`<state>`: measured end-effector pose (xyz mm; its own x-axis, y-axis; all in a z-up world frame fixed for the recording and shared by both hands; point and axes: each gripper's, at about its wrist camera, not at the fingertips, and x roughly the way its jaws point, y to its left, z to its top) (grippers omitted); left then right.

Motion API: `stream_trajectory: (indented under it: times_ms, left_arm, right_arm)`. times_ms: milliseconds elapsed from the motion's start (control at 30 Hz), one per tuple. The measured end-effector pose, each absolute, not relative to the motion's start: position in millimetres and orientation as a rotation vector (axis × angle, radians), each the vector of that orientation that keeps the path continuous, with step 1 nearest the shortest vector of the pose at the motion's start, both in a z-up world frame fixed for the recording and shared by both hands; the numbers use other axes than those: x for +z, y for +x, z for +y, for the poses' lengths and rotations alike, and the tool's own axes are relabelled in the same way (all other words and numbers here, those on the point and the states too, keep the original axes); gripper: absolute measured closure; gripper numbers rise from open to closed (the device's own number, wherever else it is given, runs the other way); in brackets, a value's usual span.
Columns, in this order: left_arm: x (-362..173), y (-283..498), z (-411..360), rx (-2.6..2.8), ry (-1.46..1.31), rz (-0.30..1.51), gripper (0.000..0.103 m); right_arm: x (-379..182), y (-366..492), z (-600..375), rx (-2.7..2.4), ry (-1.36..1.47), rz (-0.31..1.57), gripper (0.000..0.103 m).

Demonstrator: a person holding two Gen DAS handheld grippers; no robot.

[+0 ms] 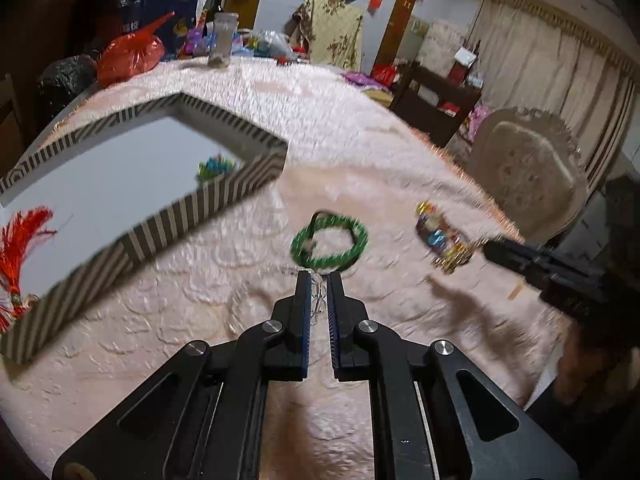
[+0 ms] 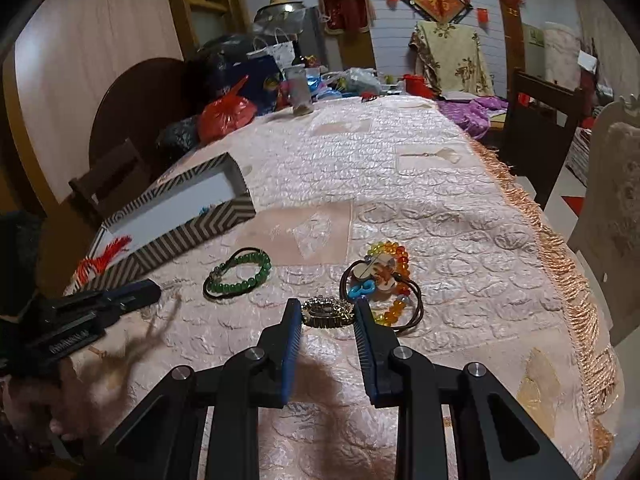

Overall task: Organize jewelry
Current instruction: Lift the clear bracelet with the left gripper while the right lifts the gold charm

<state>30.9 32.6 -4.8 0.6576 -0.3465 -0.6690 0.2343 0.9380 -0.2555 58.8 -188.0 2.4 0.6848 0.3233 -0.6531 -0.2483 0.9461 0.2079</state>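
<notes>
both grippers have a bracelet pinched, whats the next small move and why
Probably carry both toward the striped box. The left gripper pinches a clear bead bracelet, the right gripper a gold bracelet, and the box stands open.

A green bead bracelet (image 2: 238, 276) is lying on the pale pink embossed cloth (image 2: 400, 184) with its peach fringe (image 2: 560, 264), and to its right orange and yellow beads (image 2: 394, 258) are sitting with a blue clip (image 2: 360, 290). The box (image 1: 208, 204) at far left is showing brown-and-cream stripes around a white inside, with a red tassel (image 1: 18, 248) lying in it. Both black grippers (image 2: 327, 312) are showing blue pads (image 2: 294, 344).
</notes>
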Motion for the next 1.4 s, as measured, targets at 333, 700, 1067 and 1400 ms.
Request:
stream_trajectory:
  times_ms: [333, 700, 1067, 1400]
  left_arm:
    - [29.3, 20.7, 29.4, -0.351, -0.151, 0.739, 0.097]
    - [59.1, 10.7, 37.1, -0.316, -0.135, 0.702, 0.097]
    - [55.4, 9.2, 38.6, -0.299, -0.127, 0.707, 0.097]
    - [55.3, 14.1, 52.5, -0.263, -0.134, 0.706, 0.097]
  right_arm:
    - [12.8, 45.3, -193.7, 0.309, 0.128, 0.721, 0.078]
    - [20.3, 36.1, -193.8, 0.300, 0.128, 0.721, 0.078]
    - [24.9, 36.9, -186.8, 0.288, 0.112, 0.729, 0.078]
    - [32.0, 45.6, -166.9, 0.302, 0.081, 0.730, 0.078]
